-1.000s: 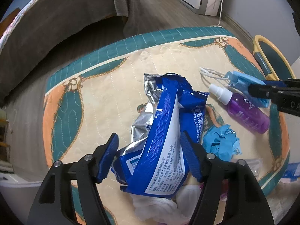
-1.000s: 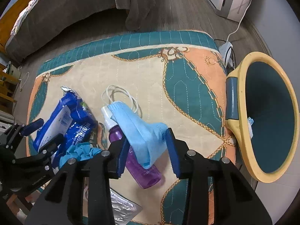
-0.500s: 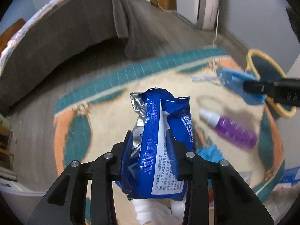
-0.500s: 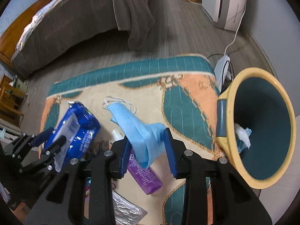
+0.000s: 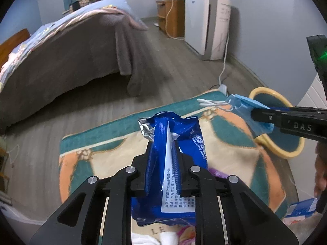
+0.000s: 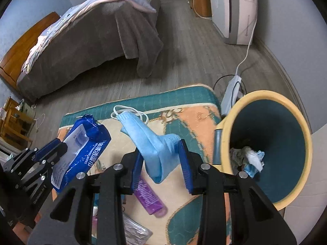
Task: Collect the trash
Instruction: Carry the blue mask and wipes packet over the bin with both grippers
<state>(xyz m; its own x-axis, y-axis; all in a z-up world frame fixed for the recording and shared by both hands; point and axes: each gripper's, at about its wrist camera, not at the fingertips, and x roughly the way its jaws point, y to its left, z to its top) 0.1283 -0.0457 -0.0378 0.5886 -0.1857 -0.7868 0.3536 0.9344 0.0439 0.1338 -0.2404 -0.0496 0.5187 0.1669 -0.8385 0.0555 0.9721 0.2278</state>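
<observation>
A crumpled blue wipes packet (image 5: 161, 130) with a silver torn top is pinched between the pads of my left gripper (image 5: 163, 155), whose jaws are still closing on it, above the rug. That gripper (image 6: 59, 145) and its packet (image 6: 90, 143) also show at the left of the right wrist view. My right gripper (image 6: 161, 159) is shut on a light blue face mask (image 6: 143, 130), its white ear loops dangling forward. The mask (image 5: 243, 104) hangs from the right gripper (image 5: 257, 114) near a yellow-rimmed teal bin (image 6: 263, 94) holding crumpled trash.
A purple spray bottle (image 6: 150, 198) and a silver wrapper (image 6: 134, 230) lie on the teal and orange rug (image 6: 184, 100). A bed (image 6: 92, 34) stands beyond on the wooden floor. A power strip (image 6: 231, 94) and a white appliance (image 6: 235, 10) are by the wall.
My left jaws closed on the wipes packet and lifted it off the rug. The right gripper rose with the mask. Both views tilted up toward the room.
</observation>
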